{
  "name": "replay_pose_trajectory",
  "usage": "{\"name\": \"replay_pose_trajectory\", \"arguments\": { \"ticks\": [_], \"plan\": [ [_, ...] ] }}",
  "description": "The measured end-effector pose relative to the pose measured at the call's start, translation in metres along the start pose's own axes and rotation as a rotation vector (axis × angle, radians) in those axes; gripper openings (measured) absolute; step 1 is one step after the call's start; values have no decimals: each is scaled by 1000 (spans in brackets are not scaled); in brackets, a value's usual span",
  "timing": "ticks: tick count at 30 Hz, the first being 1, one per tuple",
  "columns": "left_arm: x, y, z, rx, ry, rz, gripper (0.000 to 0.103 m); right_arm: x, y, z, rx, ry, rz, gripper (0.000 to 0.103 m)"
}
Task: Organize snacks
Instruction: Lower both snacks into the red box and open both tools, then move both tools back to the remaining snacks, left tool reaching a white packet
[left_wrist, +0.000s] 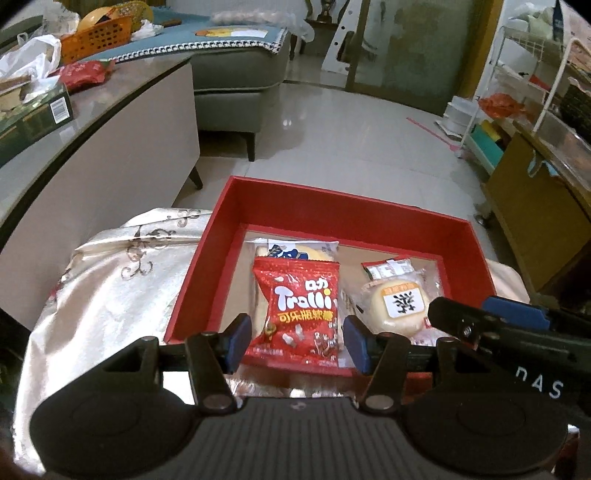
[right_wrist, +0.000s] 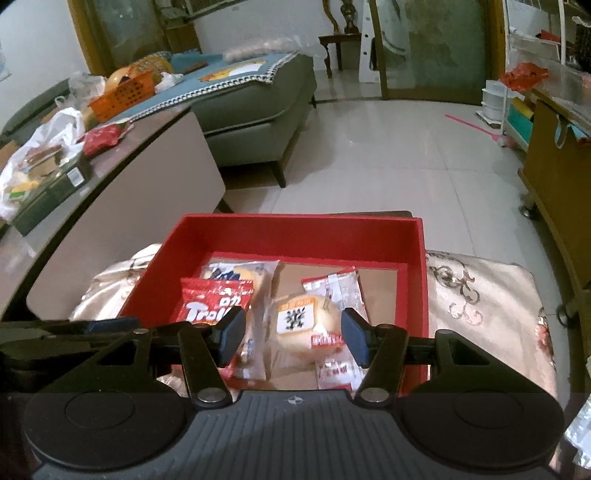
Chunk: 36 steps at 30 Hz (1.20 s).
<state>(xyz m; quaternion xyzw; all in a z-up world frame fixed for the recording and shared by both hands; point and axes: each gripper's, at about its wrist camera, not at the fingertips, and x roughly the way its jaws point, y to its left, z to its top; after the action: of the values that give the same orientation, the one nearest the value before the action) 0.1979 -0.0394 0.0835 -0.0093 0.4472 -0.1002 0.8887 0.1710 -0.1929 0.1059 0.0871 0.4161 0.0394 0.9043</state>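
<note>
A red box (left_wrist: 221, 236) (right_wrist: 417, 280) sits on a cream embroidered cloth. Inside lie a red Trolli gummy pack (left_wrist: 299, 310) (right_wrist: 210, 302), a blue-and-white wrapped cake (left_wrist: 299, 251) (right_wrist: 240, 271) behind it, and a round pale bun in clear wrap with a QR label (left_wrist: 399, 306) (right_wrist: 303, 328). My left gripper (left_wrist: 298, 341) is open above the Trolli pack, its fingers on either side. My right gripper (right_wrist: 293, 338) is open above the bun, holding nothing. The right gripper also shows at the right edge of the left wrist view (left_wrist: 509, 328).
A grey-topped table (left_wrist: 66, 147) (right_wrist: 110, 166) at left carries an orange basket (left_wrist: 96, 37), plastic bags, a red snack bag (left_wrist: 83, 74) and a dark box (left_wrist: 33, 118). A grey sofa (left_wrist: 236, 74) stands behind. A wooden cabinet (left_wrist: 535, 206) and white rack stand at right.
</note>
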Motion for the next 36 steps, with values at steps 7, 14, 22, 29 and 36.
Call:
{"name": "replay_pose_trajectory", "arguments": {
  "ticks": [7,14,22,29,36],
  "plan": [
    [-18,-2,-11,19,-14,-13,52,-23,3,-9,-2,-11,-3,66],
    [-35,1,-24,37,-20,-15,53,-35,6,-21,-6,-1,-6,67],
    [-45,9,-40,44,-6,-2,53,-49,11,-37,-17,8,1,68],
    [-49,28,-55,8,39,2,53,-59,12,-51,-14,29,7,69],
    [-38,35,-71,-13,113,-1,53,-67,5,-62,-9,56,0,70]
  ]
}}
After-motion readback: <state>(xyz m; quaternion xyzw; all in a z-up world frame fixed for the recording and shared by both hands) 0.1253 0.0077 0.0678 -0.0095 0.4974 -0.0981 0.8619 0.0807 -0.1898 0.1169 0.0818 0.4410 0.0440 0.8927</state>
